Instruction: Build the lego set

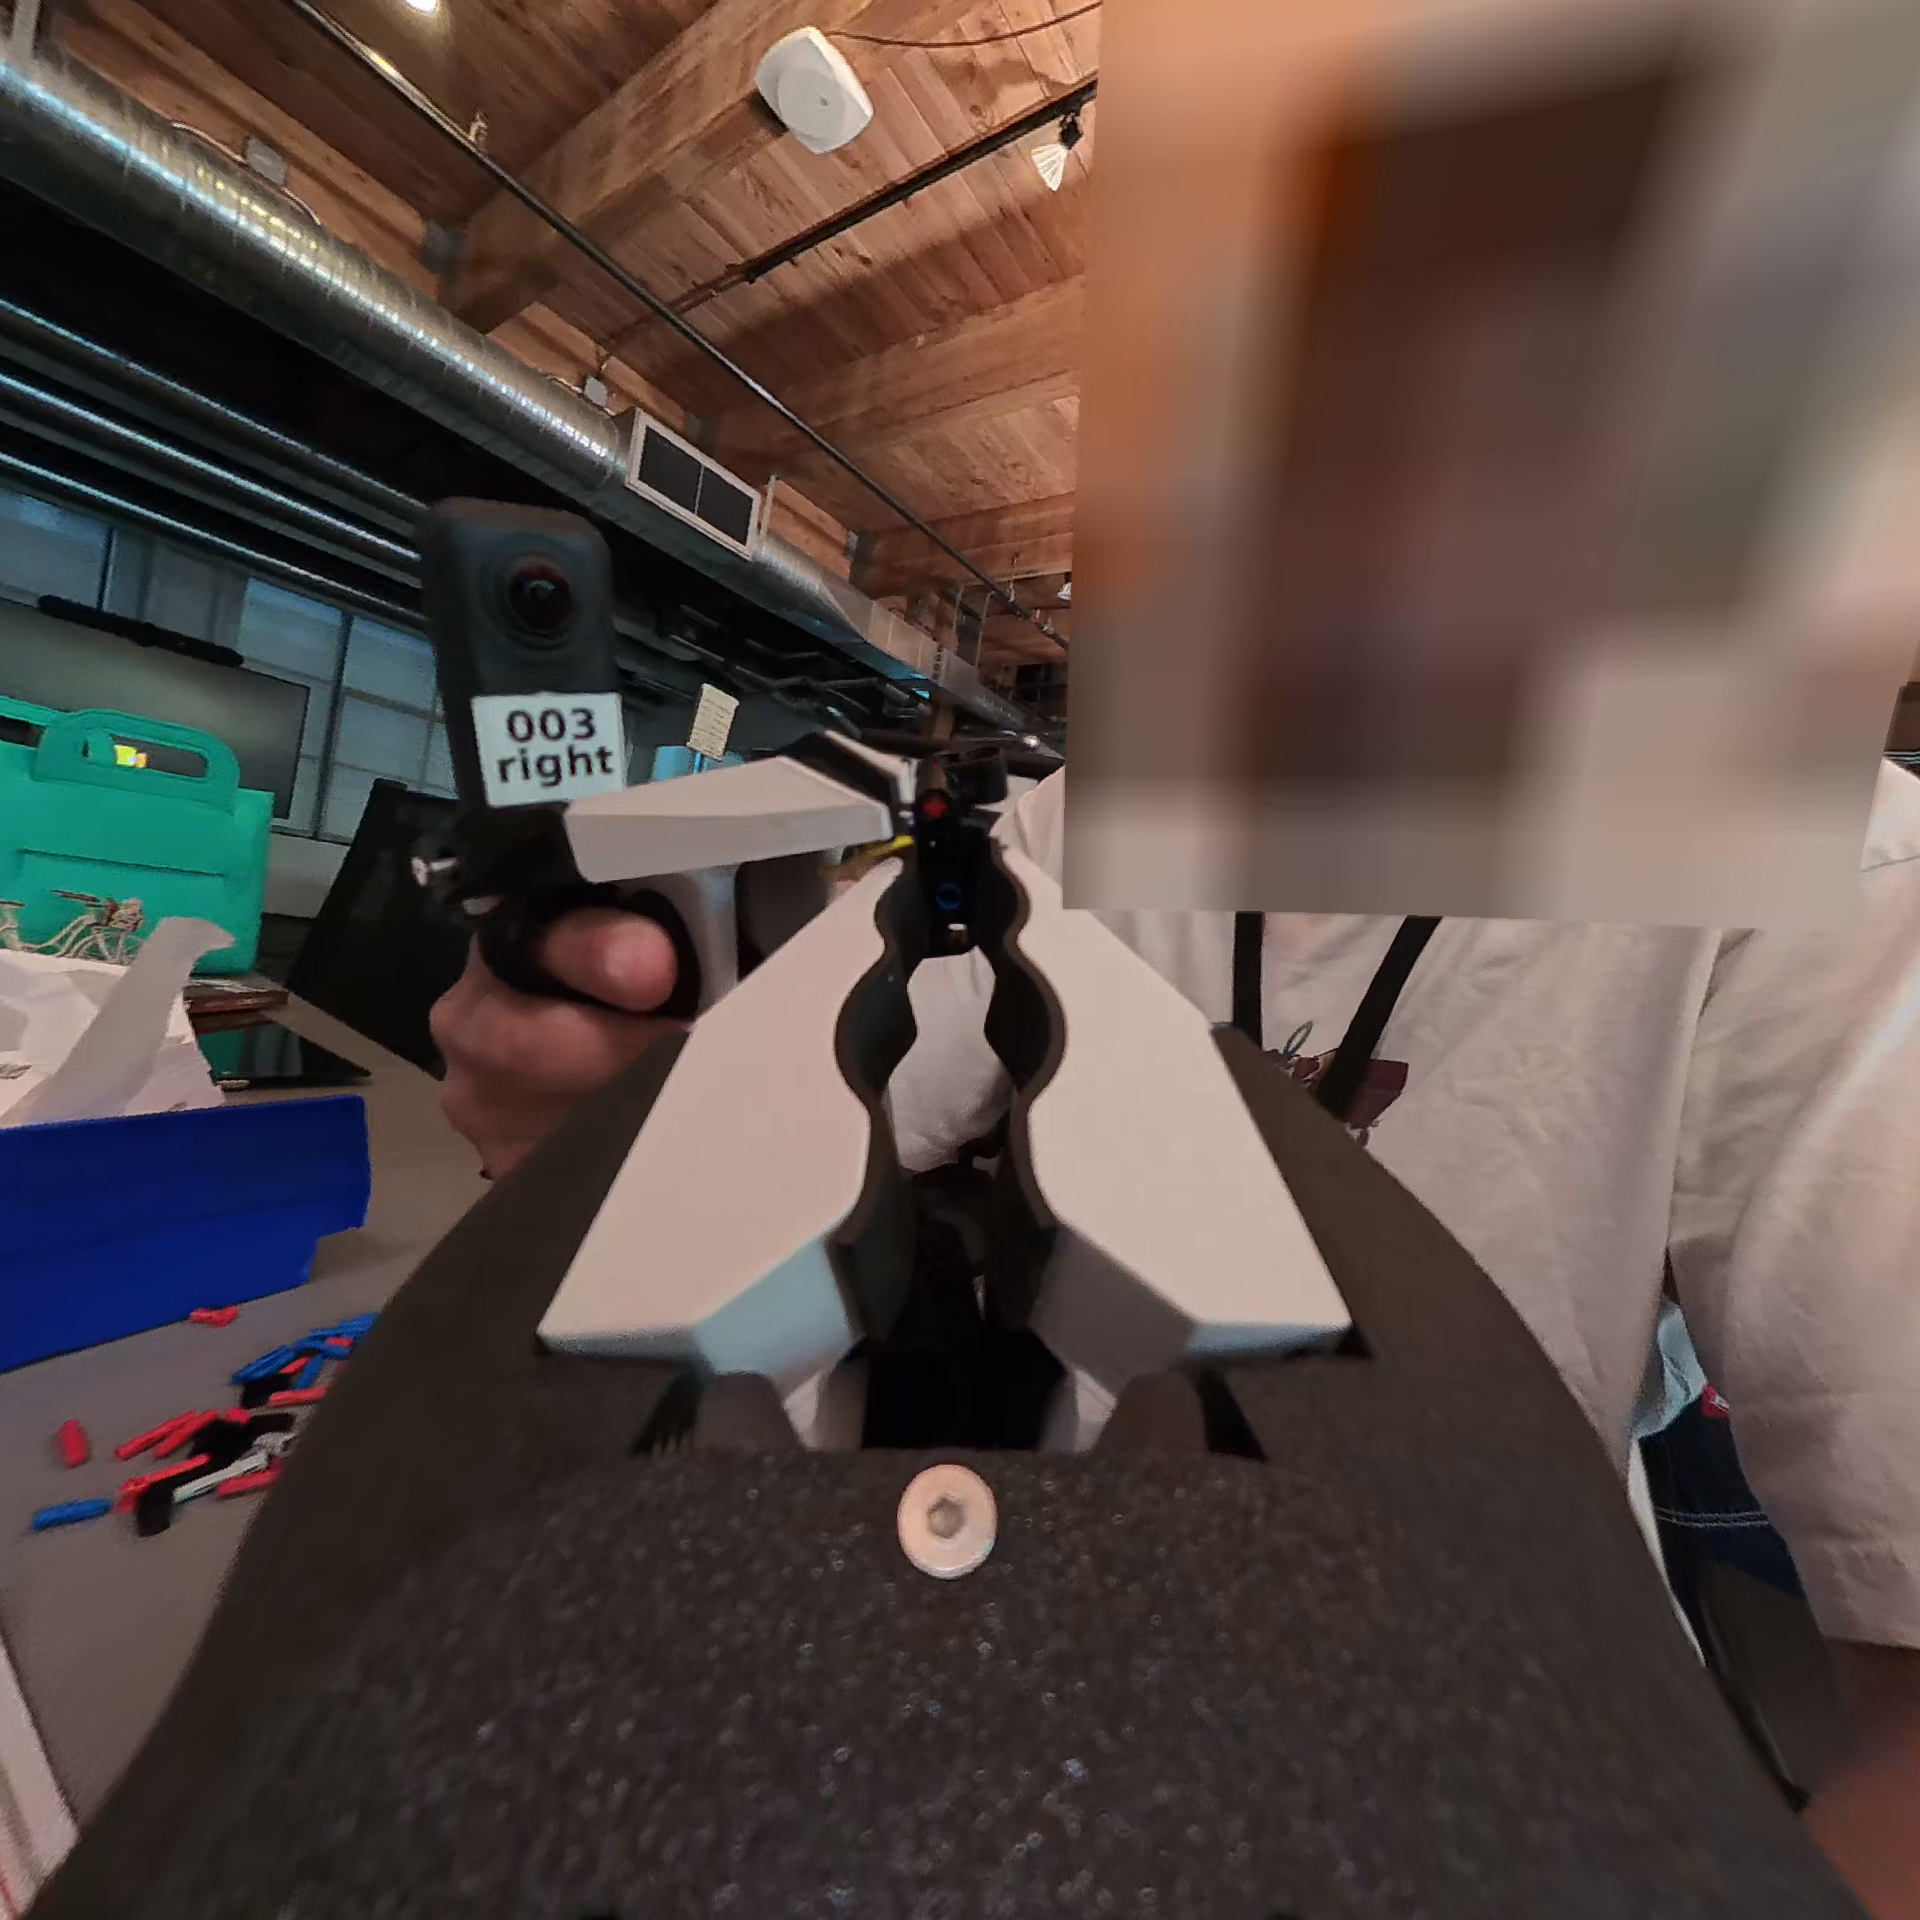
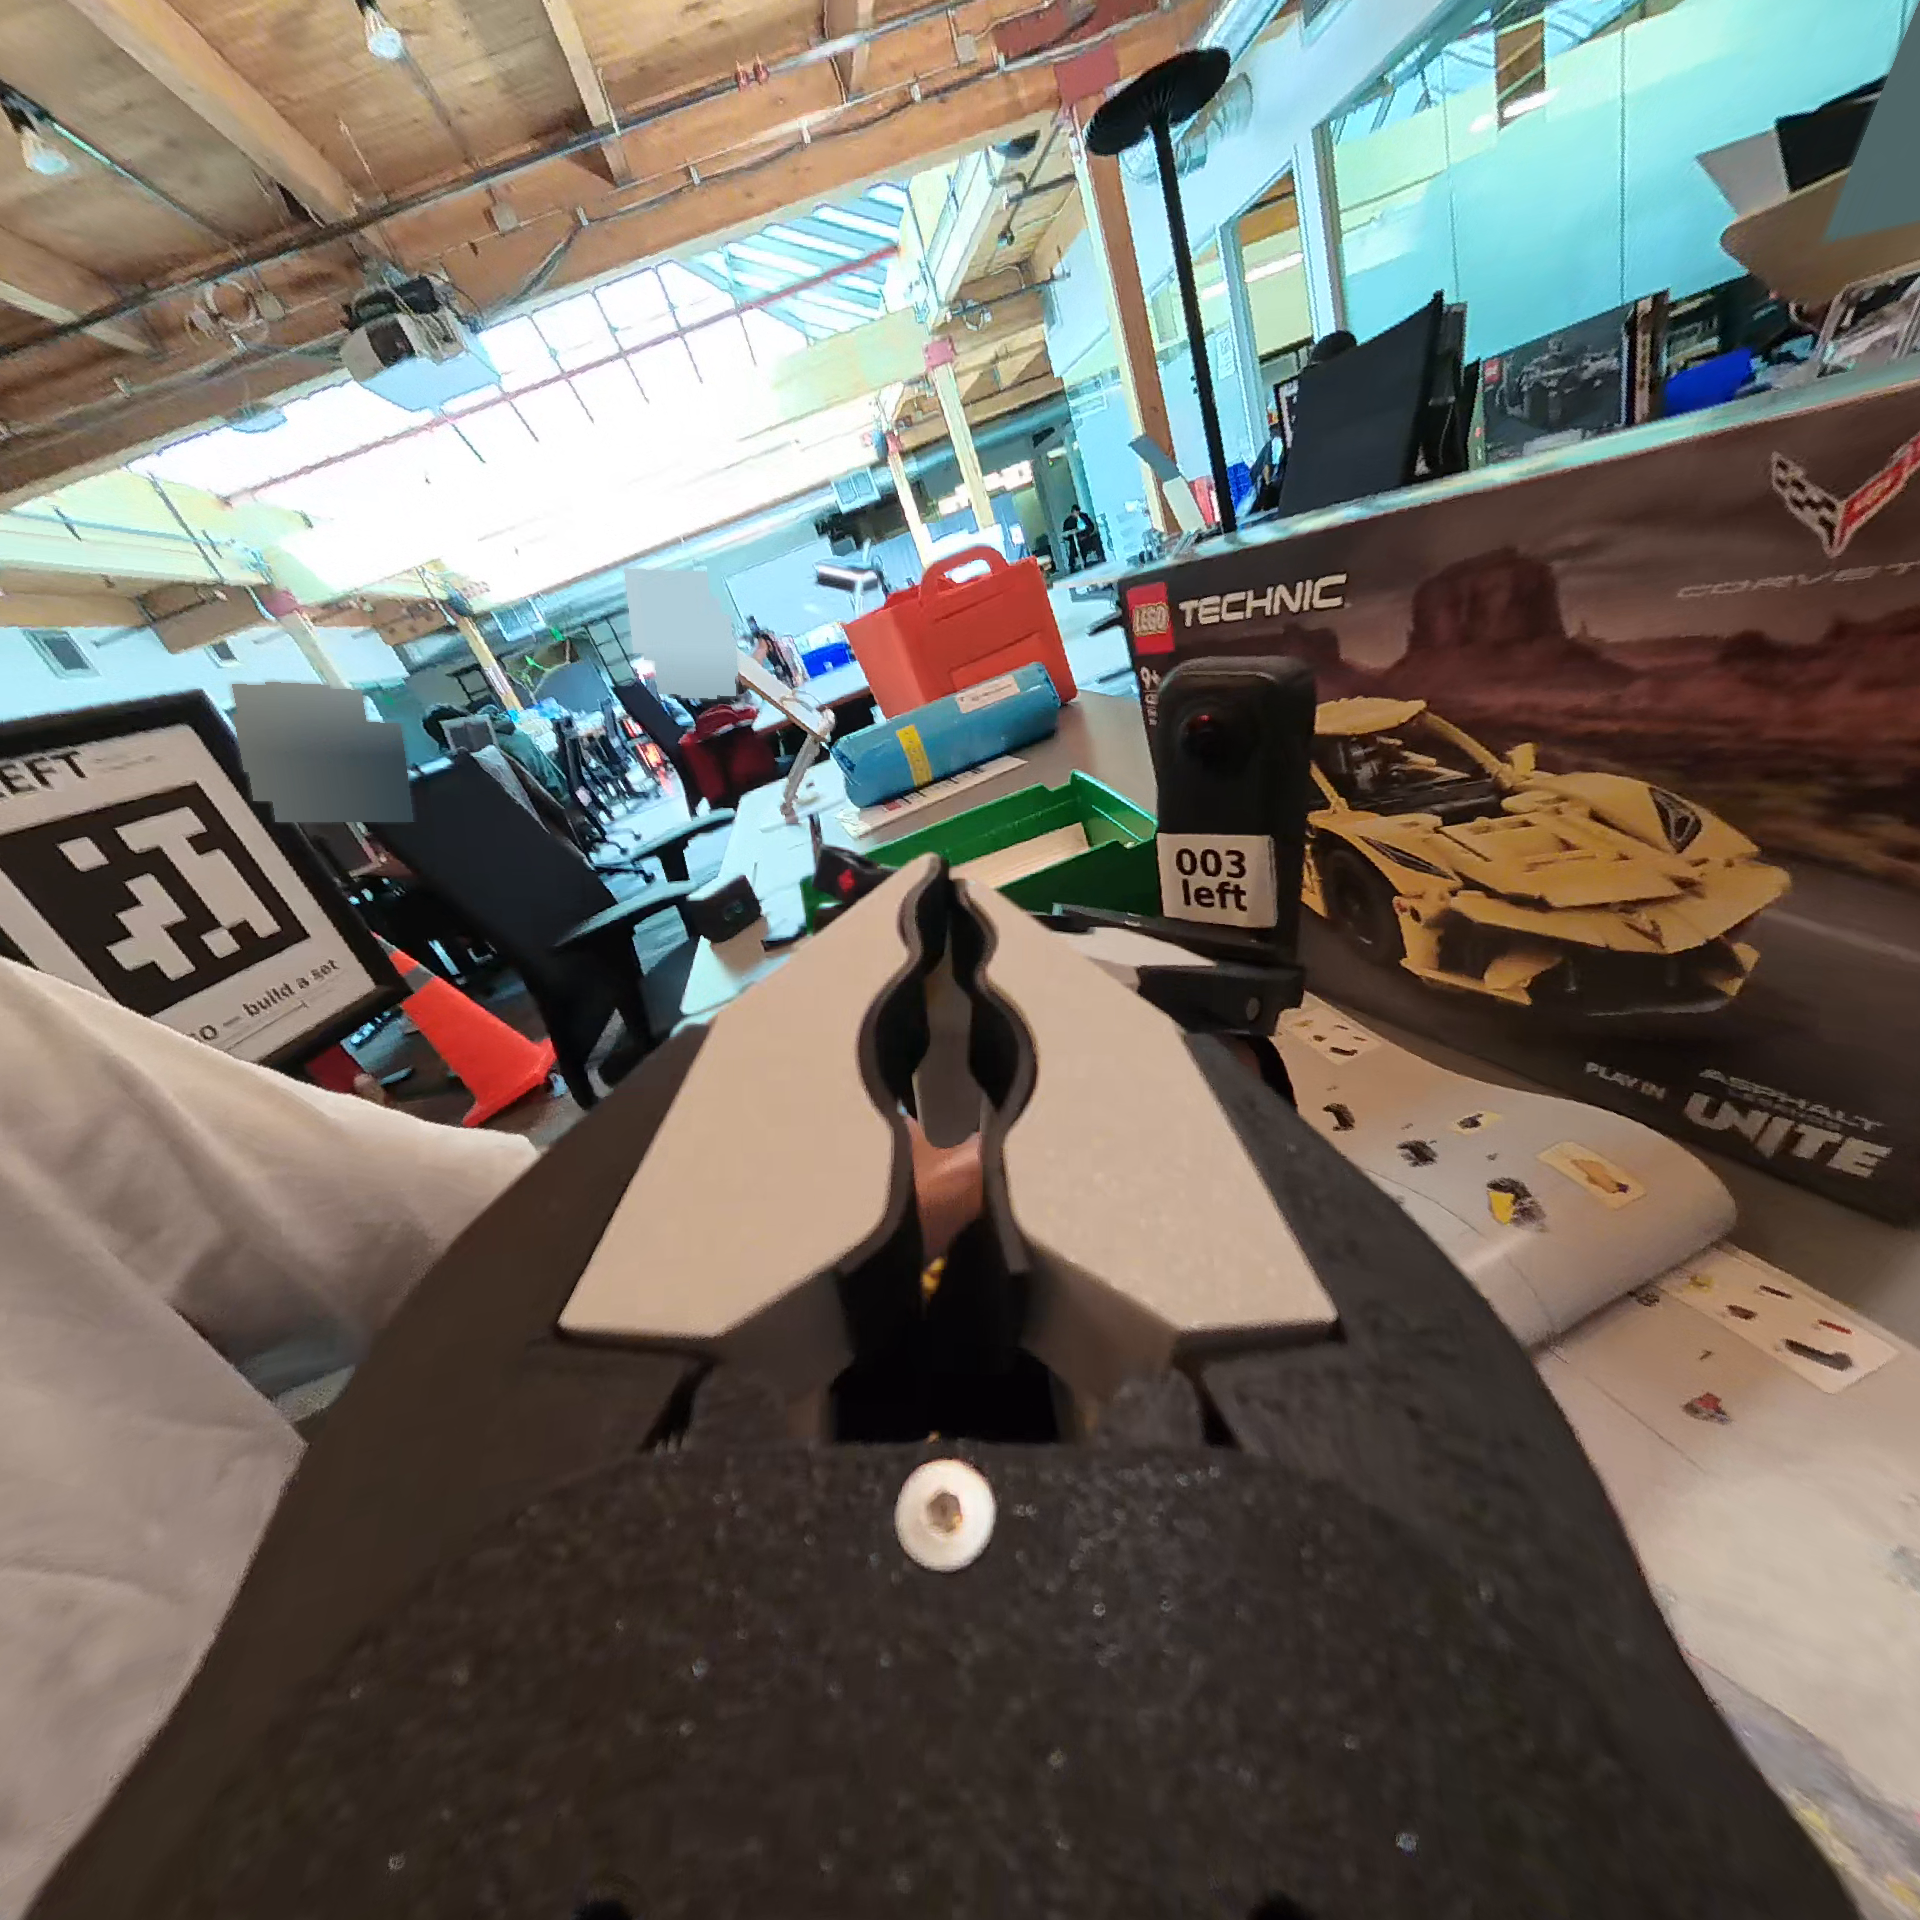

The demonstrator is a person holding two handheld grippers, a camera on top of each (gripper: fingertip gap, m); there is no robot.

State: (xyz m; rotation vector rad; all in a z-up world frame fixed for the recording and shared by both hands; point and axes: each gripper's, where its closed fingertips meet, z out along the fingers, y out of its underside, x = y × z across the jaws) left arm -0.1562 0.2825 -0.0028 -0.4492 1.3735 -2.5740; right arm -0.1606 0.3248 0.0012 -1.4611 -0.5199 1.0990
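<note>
I hold both grippers raised above the table, tips meeting. My left gripper clenches a small black lego piece with red and blue pins. My right gripper looks clenched; I cannot tell on what. The lego box stands just beyond them, loose pieces scattered below.

1. Two tools: left tool, right tool.
2. One set box with a yellow car pictured.
3. One green tray.
4. One blue bin.
5. One orange cone.
6. Loose red and blue pieces on the tabletop: too many and too blurred to count.

Wrist cameras face each other closely — tilted upward.
</note>
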